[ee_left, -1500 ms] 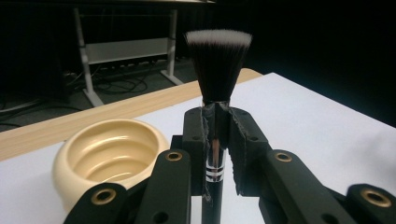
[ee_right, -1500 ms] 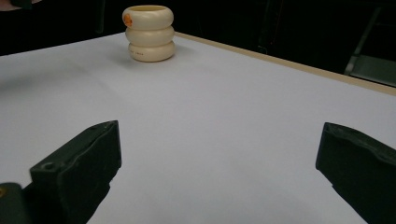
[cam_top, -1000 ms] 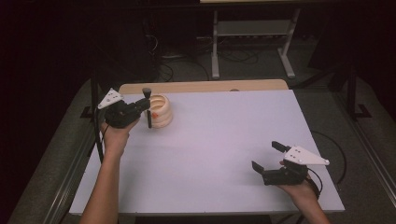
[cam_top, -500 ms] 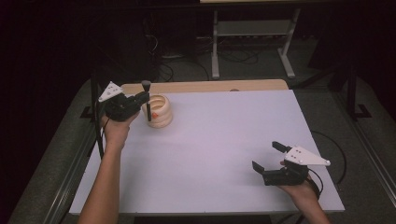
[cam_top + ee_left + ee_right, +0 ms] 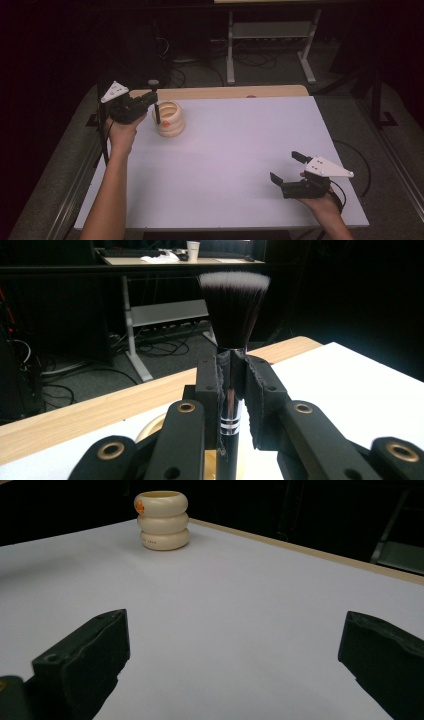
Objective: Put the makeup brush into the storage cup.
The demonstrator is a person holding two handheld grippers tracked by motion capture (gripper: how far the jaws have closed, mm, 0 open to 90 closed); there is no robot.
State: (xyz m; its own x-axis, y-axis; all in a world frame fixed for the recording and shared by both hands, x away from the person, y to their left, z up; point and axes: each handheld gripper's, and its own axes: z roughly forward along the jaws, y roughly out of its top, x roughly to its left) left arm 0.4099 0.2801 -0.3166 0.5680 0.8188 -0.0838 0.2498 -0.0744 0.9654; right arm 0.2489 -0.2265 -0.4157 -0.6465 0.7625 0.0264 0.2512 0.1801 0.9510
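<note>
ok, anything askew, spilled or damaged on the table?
Nothing stands out. The cream ribbed ceramic holder stands upright, nothing spilled. The left hand-held gripper holds the black makeup brush upright; the right hand-held gripper is open, empty.

cream holder (image 5: 168,119), black white-tipped brush (image 5: 233,307)

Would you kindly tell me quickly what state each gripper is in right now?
Left gripper: shut on the black-handled makeup brush with dark, white-tipped bristles.
Right gripper: open, holding nothing, jaws wide apart above the white table.
</note>
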